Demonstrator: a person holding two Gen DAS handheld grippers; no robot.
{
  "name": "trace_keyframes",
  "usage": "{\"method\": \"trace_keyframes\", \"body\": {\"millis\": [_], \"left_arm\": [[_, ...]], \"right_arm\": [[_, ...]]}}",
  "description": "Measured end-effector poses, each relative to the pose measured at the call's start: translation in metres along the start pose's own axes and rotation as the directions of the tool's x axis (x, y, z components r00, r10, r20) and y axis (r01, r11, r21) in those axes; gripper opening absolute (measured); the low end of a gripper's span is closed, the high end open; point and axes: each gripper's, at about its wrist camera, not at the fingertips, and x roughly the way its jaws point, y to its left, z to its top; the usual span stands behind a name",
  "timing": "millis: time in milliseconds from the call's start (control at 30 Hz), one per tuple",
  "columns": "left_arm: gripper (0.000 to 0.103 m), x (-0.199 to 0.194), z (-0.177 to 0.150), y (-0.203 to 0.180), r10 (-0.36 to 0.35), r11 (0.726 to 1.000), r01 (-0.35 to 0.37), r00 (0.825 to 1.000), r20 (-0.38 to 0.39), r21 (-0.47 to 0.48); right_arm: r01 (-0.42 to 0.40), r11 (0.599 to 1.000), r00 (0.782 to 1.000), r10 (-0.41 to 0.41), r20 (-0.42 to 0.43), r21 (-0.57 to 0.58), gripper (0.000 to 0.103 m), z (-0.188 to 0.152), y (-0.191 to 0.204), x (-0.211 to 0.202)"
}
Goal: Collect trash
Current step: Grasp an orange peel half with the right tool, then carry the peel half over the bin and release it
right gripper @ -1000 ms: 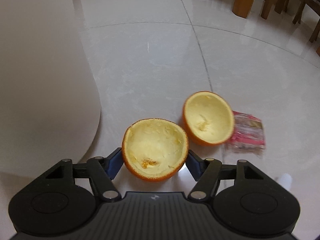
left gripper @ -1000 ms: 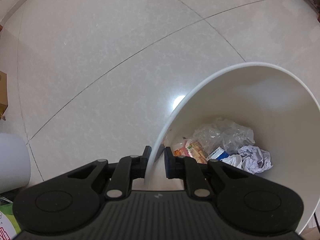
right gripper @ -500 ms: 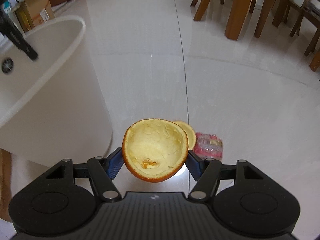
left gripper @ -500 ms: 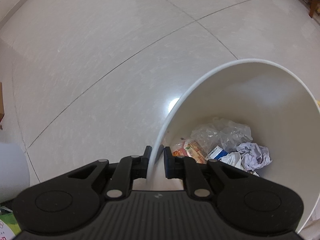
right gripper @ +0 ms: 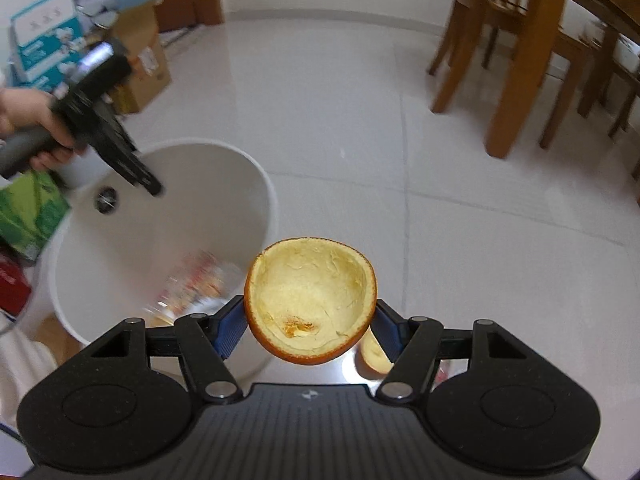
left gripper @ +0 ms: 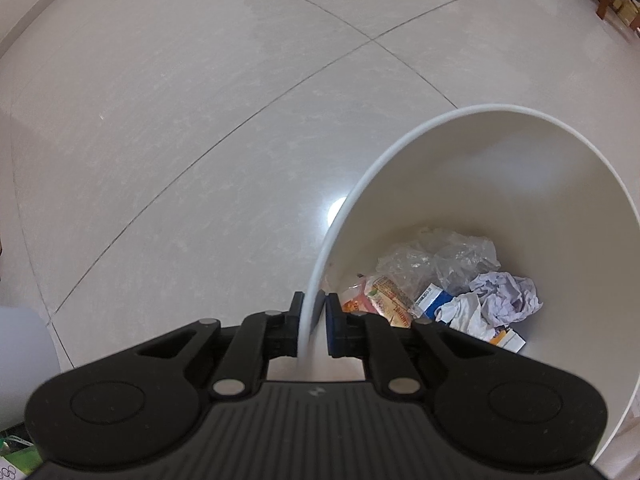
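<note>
My left gripper (left gripper: 313,322) is clamped on the white bin's rim (left gripper: 400,152), tipping its mouth toward me. My right gripper (right gripper: 310,326) pinches a hollow orange-peel half (right gripper: 311,300), airborne just beside the bin (right gripper: 224,200). Advice: carry the peel fully past the rim before releasing; keep the bin steady. A second peel (right gripper: 374,356) remains on the floor.

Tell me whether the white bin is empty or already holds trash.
Holds trash. The white bin has a clear plastic bag, crumpled paper and wrappers at its bottom, a shallow layer, most of the wall bare.
</note>
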Motion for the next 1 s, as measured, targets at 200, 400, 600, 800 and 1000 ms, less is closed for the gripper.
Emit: {"method": "trace_keyframes", "body": {"millis": [200, 400, 600, 800, 1000], "left_arm": [[0.007, -0.001, 0.000, 0.000, -0.003, 1.000, 0.003, 1.000, 0.004, 0.010], [0.007, -0.001, -0.001, -0.001, -0.002, 1.000, 0.002, 1.000, 0.007, 0.011], [0.008, -0.001, -0.001, -0.001, -0.002, 1.000, 0.002, 1.000, 0.007, 0.003], [0.008, -0.002, -0.001, -0.002, 0.001, 1.000, -0.001, 1.000, 0.006, -0.002], [0.008, -0.003, -0.001, -0.001, -0.001, 1.000, 0.001, 1.000, 0.007, -0.008]], "right_arm": [[-0.094, 0.994, 0.996, 0.094, 0.006, -0.059, 0.071, 0.022, 0.034, 0.005], [-0.117, 0.987, 0.993, 0.117, -0.006, -0.106, 0.075, 0.025, 0.059, 0.019], [-0.083, 0.995, 0.994, 0.087, 0.065, -0.059, 0.083, 0.022, 0.036, 0.002], [0.011, 1.000, 0.997, -0.014, 0.078, 0.029, 0.084, 0.009, -0.005, -0.005], [0.082, 0.995, 0.996, -0.084, 0.023, 0.061, 0.085, -0.024, -0.034, 0.028]]}}
